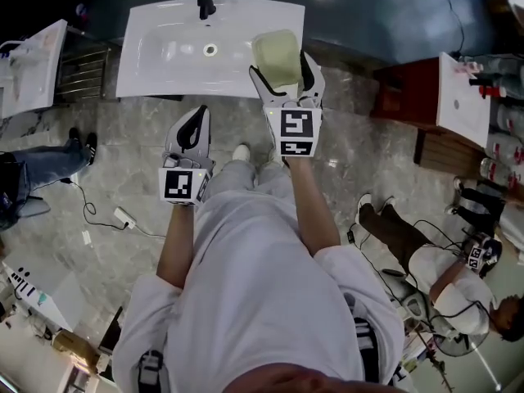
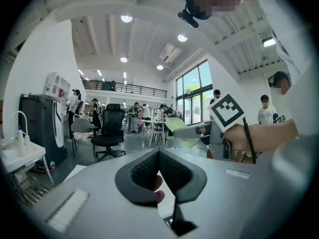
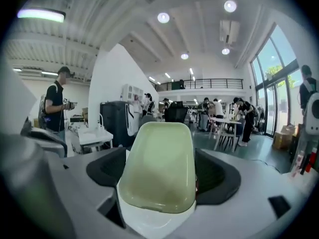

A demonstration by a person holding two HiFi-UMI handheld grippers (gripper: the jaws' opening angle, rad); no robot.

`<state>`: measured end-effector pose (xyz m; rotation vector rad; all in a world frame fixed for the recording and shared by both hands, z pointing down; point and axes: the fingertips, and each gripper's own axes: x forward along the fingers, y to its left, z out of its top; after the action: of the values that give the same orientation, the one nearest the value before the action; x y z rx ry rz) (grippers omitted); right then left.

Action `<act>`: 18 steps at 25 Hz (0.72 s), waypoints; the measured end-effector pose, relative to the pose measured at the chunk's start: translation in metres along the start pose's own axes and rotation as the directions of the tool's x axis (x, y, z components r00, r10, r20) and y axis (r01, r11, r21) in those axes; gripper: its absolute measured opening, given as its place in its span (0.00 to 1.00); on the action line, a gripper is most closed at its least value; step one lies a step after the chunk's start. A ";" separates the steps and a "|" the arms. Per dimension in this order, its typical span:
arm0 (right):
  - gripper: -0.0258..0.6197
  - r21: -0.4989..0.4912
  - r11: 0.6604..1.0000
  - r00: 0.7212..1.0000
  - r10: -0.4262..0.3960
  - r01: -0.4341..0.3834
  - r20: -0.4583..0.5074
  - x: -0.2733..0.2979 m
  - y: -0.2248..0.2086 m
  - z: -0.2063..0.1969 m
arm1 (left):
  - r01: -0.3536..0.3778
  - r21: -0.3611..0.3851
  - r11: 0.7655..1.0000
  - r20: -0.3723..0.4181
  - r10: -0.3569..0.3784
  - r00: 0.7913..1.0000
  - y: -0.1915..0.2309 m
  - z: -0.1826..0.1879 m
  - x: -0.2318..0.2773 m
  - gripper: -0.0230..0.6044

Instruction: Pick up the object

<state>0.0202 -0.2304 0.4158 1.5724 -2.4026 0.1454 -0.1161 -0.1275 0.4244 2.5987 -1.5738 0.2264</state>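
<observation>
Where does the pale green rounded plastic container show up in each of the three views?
Head view: the pale green rounded plastic container is at top centre, over the right edge of the white basin.
Left gripper view: right of centre, small.
Right gripper view: dead centre, clamped in the right tongs.
Shared landmark: the black-and-white marker cube behind it, in the head view and the left gripper view.

two grippers, a left gripper point(image 1: 195, 119) and a right gripper point(image 1: 283, 68), and one green box point(image 1: 276, 54). three white sinks point(image 1: 164, 56) point(image 1: 31, 68) point(image 1: 458, 105) and one black tap point(image 1: 204, 2). two other people point(image 1: 41, 170) point(image 1: 426, 264), one on each side
</observation>
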 end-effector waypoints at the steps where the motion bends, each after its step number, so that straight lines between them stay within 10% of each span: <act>1: 0.72 -0.011 1.000 0.999 0.001 0.000 0.044 -0.010 0.000 0.019 | 0.001 0.006 1.000 0.020 -0.001 1.000 -0.002 0.010 0.002 0.03; 10: 0.72 -0.029 0.999 0.939 0.027 -0.018 0.344 -0.106 0.003 0.138 | 0.046 0.037 0.998 0.234 -0.053 0.971 -0.029 0.114 0.009 0.03; 18: 0.71 -0.041 0.999 0.900 0.031 -0.015 0.435 -0.161 0.003 0.165 | 0.110 0.038 0.993 0.319 -0.117 0.941 -0.069 0.152 0.002 0.03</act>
<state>0.0509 -0.1243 0.2135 1.7065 -2.7330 -0.2776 -0.0421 -0.1214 0.2744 2.8445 -1.5038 -0.2028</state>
